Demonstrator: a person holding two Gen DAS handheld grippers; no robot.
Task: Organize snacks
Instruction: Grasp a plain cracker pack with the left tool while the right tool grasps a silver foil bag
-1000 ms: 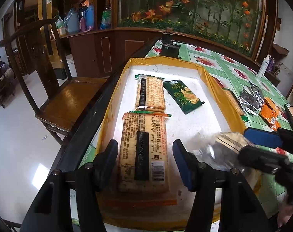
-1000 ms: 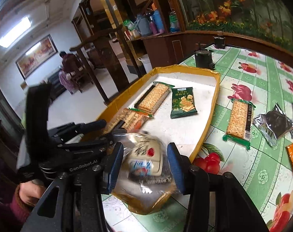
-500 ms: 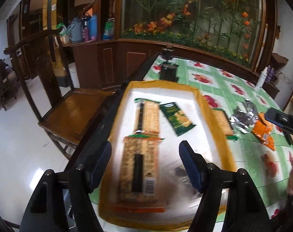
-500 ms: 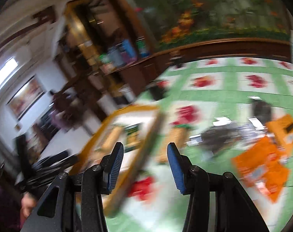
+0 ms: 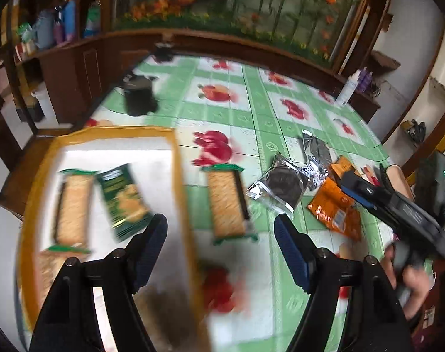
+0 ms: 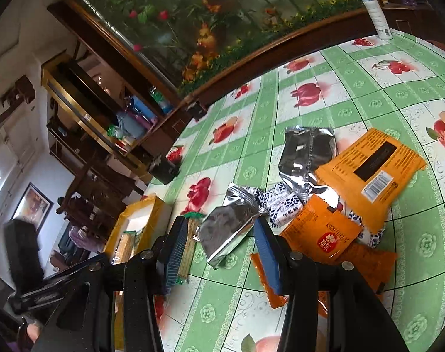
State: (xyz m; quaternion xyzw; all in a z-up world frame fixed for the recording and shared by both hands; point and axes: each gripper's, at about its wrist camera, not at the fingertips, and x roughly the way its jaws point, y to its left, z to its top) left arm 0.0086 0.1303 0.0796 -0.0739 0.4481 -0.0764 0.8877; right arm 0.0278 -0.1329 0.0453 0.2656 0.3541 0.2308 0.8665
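Note:
The yellow-rimmed white tray [image 5: 179, 176] holds two cracker packs [image 5: 72, 205] and a green packet [image 5: 122, 202]. My left gripper [image 5: 221, 243] hovers over the tray's right rim, its jaws opening, with nothing between them. Right of the tray lie a loose cracker pack [image 5: 226, 202], a silver packet [image 5: 278, 184] and orange packets [image 5: 333, 205]. My right gripper [image 6: 221, 249] stands open and empty just above the silver packet [image 6: 225, 231]. Beside that packet are orange packets [image 6: 319, 234], a second silver packet [image 6: 307, 149] and a small patterned packet [image 6: 284, 205]. A blurred brown shape [image 5: 169, 308] sits at the tray's near end.
A black box [image 5: 140, 96] stands on the green fruit-print tablecloth [image 5: 251, 111] beyond the tray. A white spray bottle [image 5: 347, 91] stands at the far right edge. Left of the table are a wooden chair and cabinets. The far end is bounded by a planter with flowers.
The right gripper let go of a clear bag with a bun at the tray and swung right over the loose snacks. The left gripper left the cracker pack, widened and swung right.

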